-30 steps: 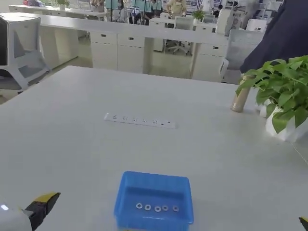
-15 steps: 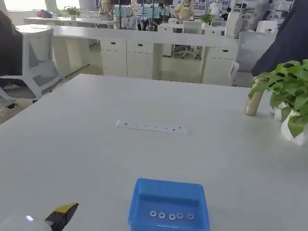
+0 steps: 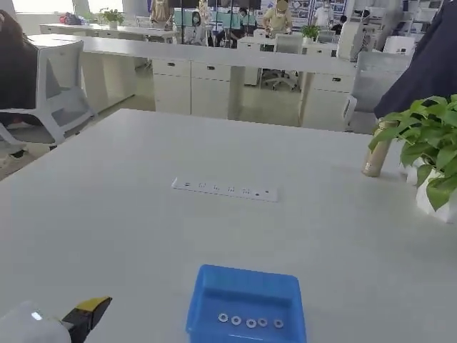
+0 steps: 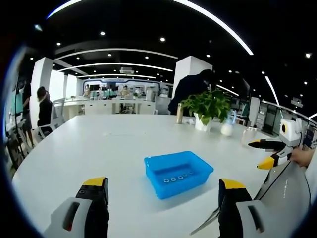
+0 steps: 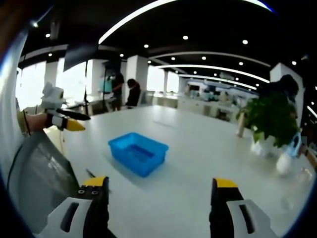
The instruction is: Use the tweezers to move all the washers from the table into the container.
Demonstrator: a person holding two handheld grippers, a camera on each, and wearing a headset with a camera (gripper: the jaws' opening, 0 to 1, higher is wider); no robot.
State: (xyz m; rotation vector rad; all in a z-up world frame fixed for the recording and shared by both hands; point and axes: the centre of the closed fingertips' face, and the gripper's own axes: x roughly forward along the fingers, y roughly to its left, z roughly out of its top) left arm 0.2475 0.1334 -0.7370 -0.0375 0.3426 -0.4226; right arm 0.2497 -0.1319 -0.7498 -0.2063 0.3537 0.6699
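**Both claws released; washers in the container**

Head view: the blue container (image 3: 207, 309) sits on the white bench (image 3: 128, 221). Five washers (image 3: 250, 322) lie in a row on its floor. The tip of the left claw (image 3: 91, 311) shows low at left, apart from the container.

Left gripper view: own jaws are spread wide and empty. The tweezers (image 4: 204, 224) lie on the bench by one jaw. The right claw (image 4: 258, 152) is off to the side, spread and holding nothing.

Right gripper view: own jaws are wide and empty, the container is ahead, and the washers are too small to resolve.
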